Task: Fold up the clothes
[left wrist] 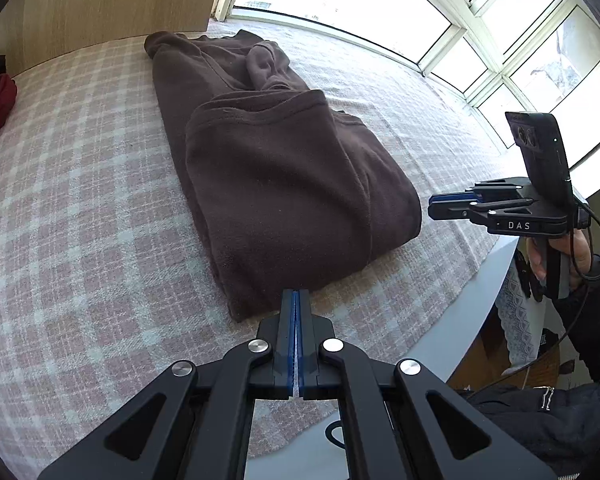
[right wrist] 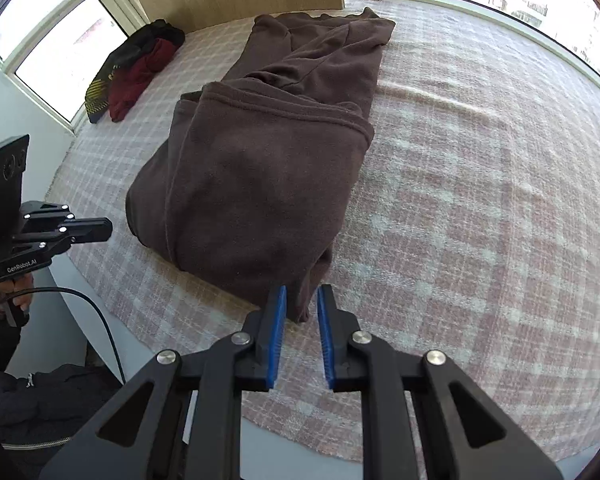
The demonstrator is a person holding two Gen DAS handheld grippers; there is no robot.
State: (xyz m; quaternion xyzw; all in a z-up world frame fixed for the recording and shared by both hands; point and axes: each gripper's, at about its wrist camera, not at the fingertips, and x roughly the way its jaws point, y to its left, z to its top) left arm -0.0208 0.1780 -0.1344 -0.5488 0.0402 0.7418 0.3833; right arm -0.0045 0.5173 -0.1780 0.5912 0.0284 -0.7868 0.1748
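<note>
Bedding comes first: the pink-and-white checked blanket [right wrist: 480, 200] covers the bed and carries everything. On it, running away from me toward the window, lies the dark brown fleece garment [left wrist: 284, 184], its near half already doubled over its far half. A heap of dark red and black clothes [right wrist: 136, 68] waits at the far corner, well apart.

My right tool [right wrist: 302, 304] stands a little spread around the garment's near corner; I judge the blue pads are not yet biting. My left tool [left wrist: 296, 300] is pressed together, empty, its tips at the near edge.

To do this fold well, I'd close the right tool on all the layers, take a matching hold with the left, then lift both corners evenly so the edges stay aligned.
</note>
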